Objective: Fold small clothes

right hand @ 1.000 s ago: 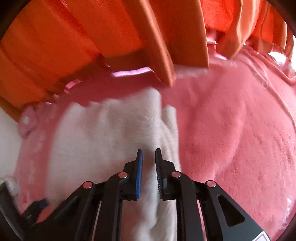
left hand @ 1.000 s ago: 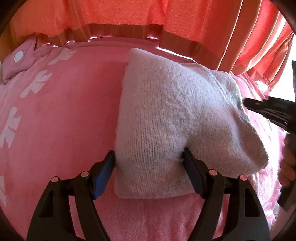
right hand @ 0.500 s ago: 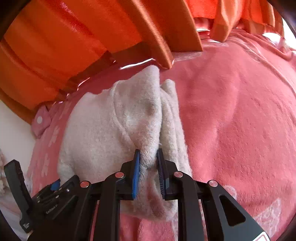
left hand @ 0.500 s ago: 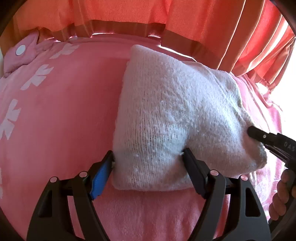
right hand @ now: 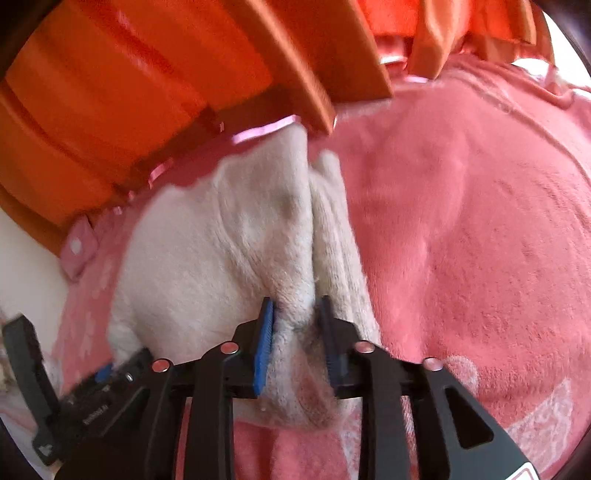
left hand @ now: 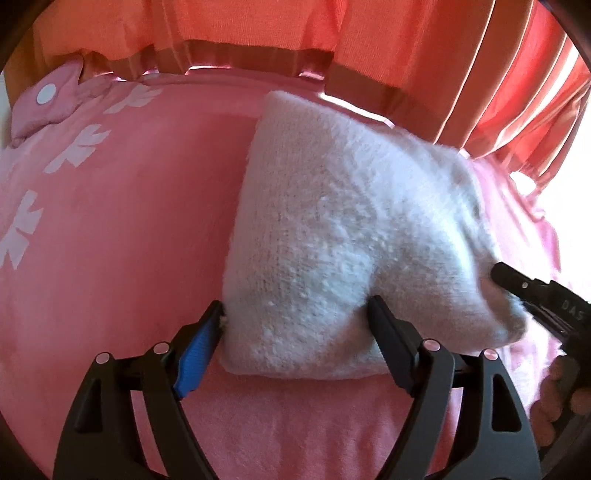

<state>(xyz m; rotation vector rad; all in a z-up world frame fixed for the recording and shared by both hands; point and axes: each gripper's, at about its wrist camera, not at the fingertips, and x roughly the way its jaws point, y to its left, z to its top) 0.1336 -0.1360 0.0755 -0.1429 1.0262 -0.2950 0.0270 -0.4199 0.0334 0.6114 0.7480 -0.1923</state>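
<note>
1. Garment first: a white fuzzy knit garment (left hand: 343, 236), folded into a thick bundle, lies on the pink blanket (left hand: 122, 229), toward the blanket's far edge, where the orange curtain (left hand: 258, 29) hangs down.
2. Left gripper (left hand: 295, 321) sits at the bundle's near edge with its jaws wide, one on each side of the near-left corner. The blue pad (left hand: 197, 352) just brushes the fluff, and the jaws have just been opening, so I judge this a letting-go and not a hold.
3. Right gripper (right hand: 295, 317) is at the bundle's right end, a ridge of the knit standing between its jaws. They have just been opening too; the pads look eased off the cloth (blur makes contact hard to rule out).
4. Both tools at the edges suggest the fold has been laid and is being released.
5. Containers: none in view, nothing to report inside any.
6. Pink pillow (left hand: 44, 107) with a white dot rests at the blanket's far left corner, well apart from the garment.
</note>
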